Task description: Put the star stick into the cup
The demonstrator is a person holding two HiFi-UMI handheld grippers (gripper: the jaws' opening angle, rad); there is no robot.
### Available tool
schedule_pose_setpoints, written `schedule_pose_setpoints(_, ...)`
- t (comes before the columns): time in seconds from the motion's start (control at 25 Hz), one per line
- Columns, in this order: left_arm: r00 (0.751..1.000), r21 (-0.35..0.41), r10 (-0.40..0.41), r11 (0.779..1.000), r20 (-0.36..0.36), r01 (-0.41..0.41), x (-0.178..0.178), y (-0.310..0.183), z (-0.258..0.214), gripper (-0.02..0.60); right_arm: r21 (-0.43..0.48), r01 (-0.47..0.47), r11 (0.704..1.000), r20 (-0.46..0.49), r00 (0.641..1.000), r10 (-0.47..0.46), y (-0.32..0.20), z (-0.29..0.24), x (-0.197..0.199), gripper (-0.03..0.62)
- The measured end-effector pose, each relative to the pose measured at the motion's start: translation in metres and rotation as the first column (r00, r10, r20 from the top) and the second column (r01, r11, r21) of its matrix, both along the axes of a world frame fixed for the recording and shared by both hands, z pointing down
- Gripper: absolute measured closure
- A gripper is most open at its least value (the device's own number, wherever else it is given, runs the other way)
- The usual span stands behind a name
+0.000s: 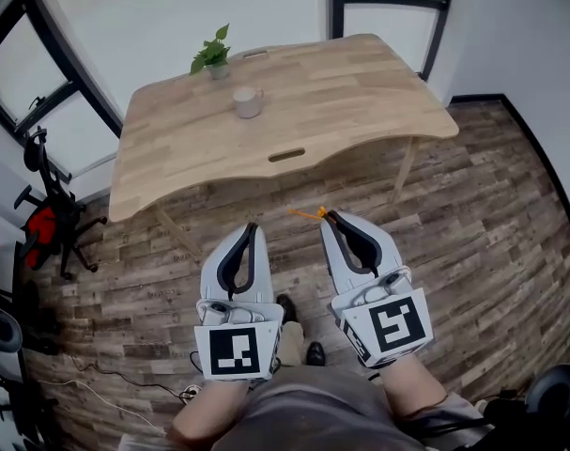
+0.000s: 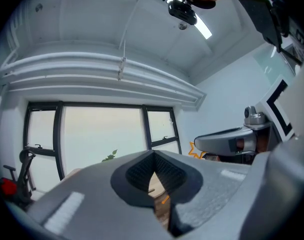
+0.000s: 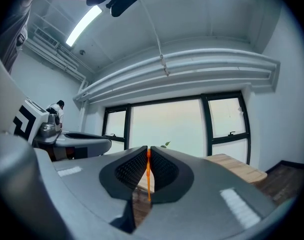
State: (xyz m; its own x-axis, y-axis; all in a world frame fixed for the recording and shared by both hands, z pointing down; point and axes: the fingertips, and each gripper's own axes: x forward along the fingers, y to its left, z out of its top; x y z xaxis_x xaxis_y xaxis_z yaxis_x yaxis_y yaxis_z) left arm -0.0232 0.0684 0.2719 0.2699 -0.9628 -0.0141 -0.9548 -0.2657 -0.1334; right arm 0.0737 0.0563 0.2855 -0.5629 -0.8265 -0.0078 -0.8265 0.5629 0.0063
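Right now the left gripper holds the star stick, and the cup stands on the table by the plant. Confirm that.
Wrong gripper: the right gripper holds the star stick, as the right gripper view shows. The cup does stand on the table by the plant.

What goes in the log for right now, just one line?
right gripper: shut on star stick | left gripper: shut, empty | cup: on table, ahead | star stick: not in cup

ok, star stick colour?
Orange. The thin star stick shows best in the right gripper view.
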Motion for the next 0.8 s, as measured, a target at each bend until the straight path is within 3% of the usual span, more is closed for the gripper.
schedule_pose_setpoints(0.52, 1.000, -0.040, 0.012, 0.999, -0.002, -0.012, -0.041, -0.143, 0.020, 0.581, -0.026, -0.018, 1.000, 0.002, 1.000, 0.018, -0.141, 0.012, -0.040, 0.548)
schedule_pose_setpoints(0.8, 1.000, 0.015, 0.022, 1.000, -0.012, -0.021, -0.071, -0.218, 0.002, 0.581, 0.020, -0.020, 1.000, -0.020, 1.000, 0.021, -0.212, -0.008, -0.071, 0.548)
